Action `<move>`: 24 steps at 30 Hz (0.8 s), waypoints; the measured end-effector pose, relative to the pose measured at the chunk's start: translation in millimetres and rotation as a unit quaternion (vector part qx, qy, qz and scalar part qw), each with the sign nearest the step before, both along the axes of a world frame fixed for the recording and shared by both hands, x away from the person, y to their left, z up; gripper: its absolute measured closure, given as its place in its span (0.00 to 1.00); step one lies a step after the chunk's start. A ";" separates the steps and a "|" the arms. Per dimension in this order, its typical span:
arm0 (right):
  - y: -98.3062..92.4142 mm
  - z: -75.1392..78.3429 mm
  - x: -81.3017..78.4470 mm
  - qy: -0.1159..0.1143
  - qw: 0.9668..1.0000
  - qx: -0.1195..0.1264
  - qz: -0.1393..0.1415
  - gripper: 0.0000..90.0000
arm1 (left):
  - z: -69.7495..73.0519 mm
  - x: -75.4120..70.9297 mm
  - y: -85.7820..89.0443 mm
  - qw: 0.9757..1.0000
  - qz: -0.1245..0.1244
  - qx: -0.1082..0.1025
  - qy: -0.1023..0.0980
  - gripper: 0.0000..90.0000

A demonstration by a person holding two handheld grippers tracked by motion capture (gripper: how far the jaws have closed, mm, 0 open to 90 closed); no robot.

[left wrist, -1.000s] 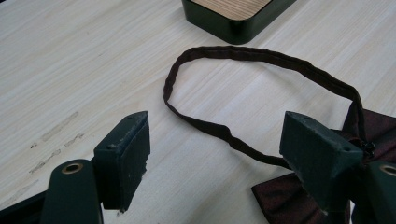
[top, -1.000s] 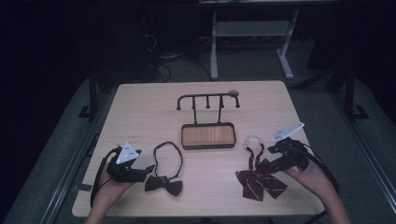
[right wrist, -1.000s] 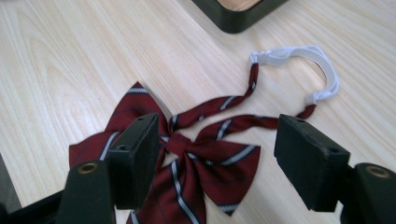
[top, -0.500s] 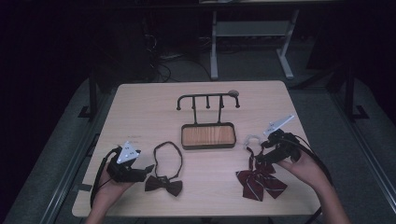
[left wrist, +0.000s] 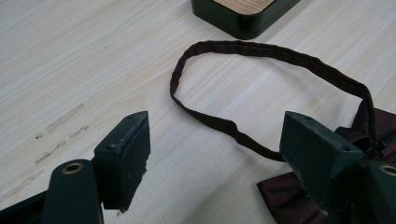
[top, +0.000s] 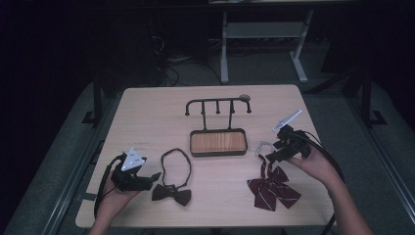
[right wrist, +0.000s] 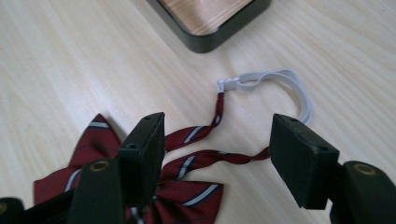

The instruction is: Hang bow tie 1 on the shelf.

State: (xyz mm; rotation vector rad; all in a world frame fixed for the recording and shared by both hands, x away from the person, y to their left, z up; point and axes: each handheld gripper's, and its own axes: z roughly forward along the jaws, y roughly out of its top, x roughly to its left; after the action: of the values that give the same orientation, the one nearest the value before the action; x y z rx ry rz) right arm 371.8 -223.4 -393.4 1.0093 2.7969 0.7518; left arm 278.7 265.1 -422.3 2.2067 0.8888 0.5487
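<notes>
The right gripper [right wrist: 217, 154] hovers with jaws wide apart, just closing slightly, gripping nothing; the striped red bow tie [right wrist: 140, 191] lies on the desk [right wrist: 70, 70] beneath them, its straps between the jaws, white elastic loop [right wrist: 280, 81] beyond, near the wooden tray [right wrist: 210, 18].

On the table [top: 147, 112], the rack [top: 218, 132] stands behind two bow ties [top: 171, 195], one left, one right.
</notes>
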 end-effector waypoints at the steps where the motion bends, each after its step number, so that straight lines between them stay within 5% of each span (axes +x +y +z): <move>1: 0.0 0.0 0.0 0.000 1.000 0.000 0.000 0.40 | 0.0 0.0 0.0 1.000 0.000 0.000 0.000 0.28; 10: 5.1 -7.0 24.1 0.011 0.999 -0.024 -0.024 0.46 | 0.1 0.0 1.2 1.000 0.002 0.000 0.001 0.28; 24: 2.5 -27.6 40.7 0.040 0.995 -0.074 -0.051 0.56 | 0.6 0.0 0.8 1.000 0.000 0.005 -0.003 0.28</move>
State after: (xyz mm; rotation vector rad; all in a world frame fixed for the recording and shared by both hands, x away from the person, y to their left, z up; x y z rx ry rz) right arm 412.5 -220.9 -421.0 1.1685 2.7928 0.4959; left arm 278.7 265.9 -421.7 2.2127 0.8853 0.5594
